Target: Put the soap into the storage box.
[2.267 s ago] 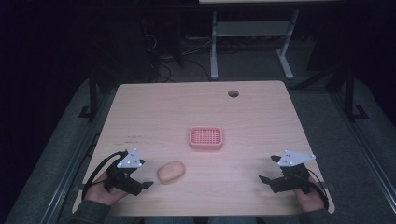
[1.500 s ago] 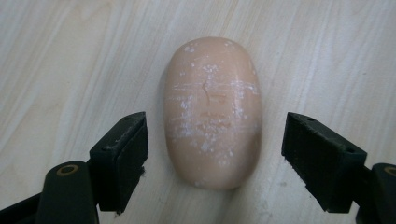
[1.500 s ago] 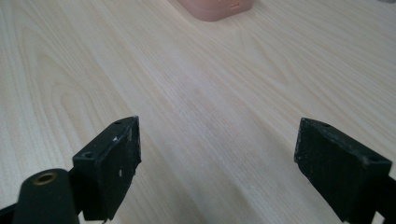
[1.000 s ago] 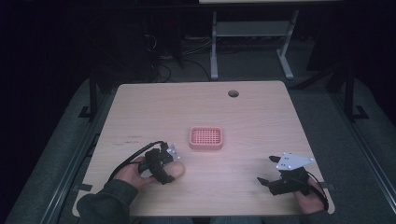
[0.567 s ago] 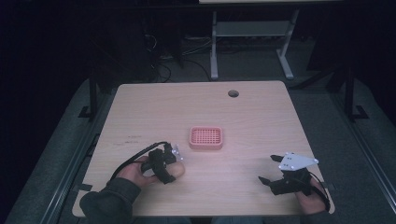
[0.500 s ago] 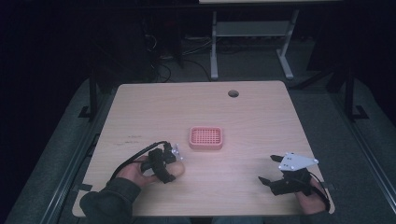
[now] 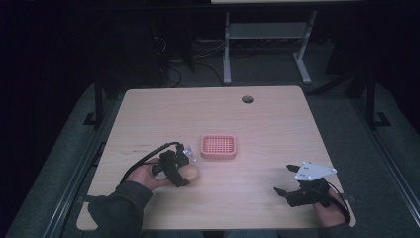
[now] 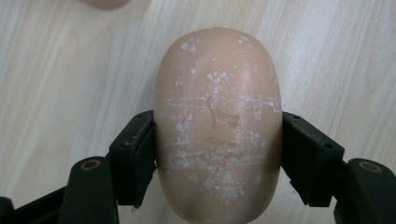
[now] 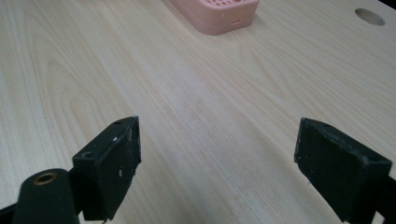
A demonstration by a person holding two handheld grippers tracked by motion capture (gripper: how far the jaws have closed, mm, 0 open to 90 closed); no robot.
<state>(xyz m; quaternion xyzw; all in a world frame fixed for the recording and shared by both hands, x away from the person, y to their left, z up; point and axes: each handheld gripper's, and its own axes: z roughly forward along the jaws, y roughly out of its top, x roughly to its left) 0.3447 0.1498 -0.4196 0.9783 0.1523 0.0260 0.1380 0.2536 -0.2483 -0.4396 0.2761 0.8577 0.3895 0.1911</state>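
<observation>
A tan, potato-shaped lump point(image 8: 218, 126) with white scuffs lies on the wooden table point(image 7: 267, 119), left of centre near the front; in the high view the same lump point(image 7: 190, 173) peeks out from under the hand. My left gripper point(image 8: 218, 158) points down over it, both pads pressed against its sides. A pink slotted tray point(image 7: 218, 146) sits mid-table, just beyond and right of the lump. My right gripper point(image 7: 286, 179) rests at the front right, jaws wide apart with bare wood between them; the same gripper point(image 9: 217, 161) faces the pink tray point(image 9: 215, 11) in its own view.
A round cable hole point(image 7: 247, 99) is cut into the table's far side, right of centre. Behind the table stand a grey desk frame point(image 7: 267, 44) and cables on a dark floor. Bare wood stretches between the tray and my right gripper.
My left gripper moved from the front left corner rightward onto the lump and shut on its sides. The right gripper stayed in place, open.
</observation>
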